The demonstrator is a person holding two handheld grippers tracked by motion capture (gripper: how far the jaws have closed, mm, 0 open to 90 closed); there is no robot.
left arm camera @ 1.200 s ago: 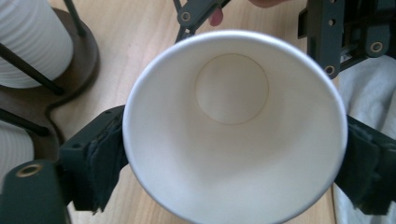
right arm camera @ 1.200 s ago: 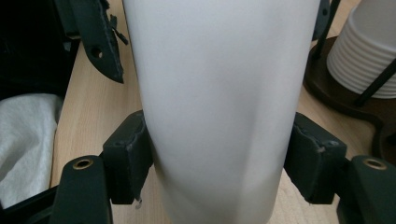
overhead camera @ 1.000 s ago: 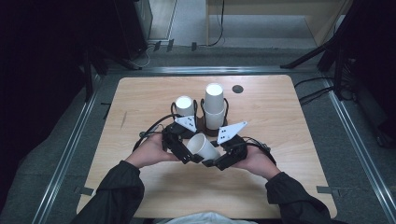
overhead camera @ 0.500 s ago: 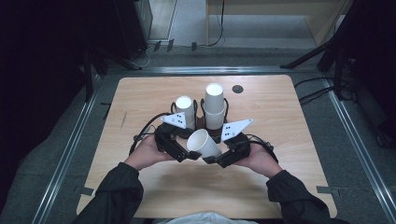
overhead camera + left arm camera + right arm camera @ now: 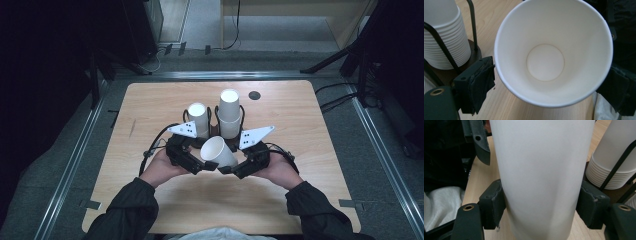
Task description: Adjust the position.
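Wooden table (image 5: 150, 105); white paper cup (image 5: 218, 151) tilted, empty, clean inside

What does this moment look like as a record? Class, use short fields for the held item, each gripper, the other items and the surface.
held item: white paper cup, empty, tipped on its side, open mouth toward the left gripper
left gripper: at the cup's rim, its pads either side of the mouth; firm contact not clear
right gripper: closed on the cup's body, one pad on each side
other items: two stacks of white cups standing in a black wire holder behind the held cup
surface: wooden table
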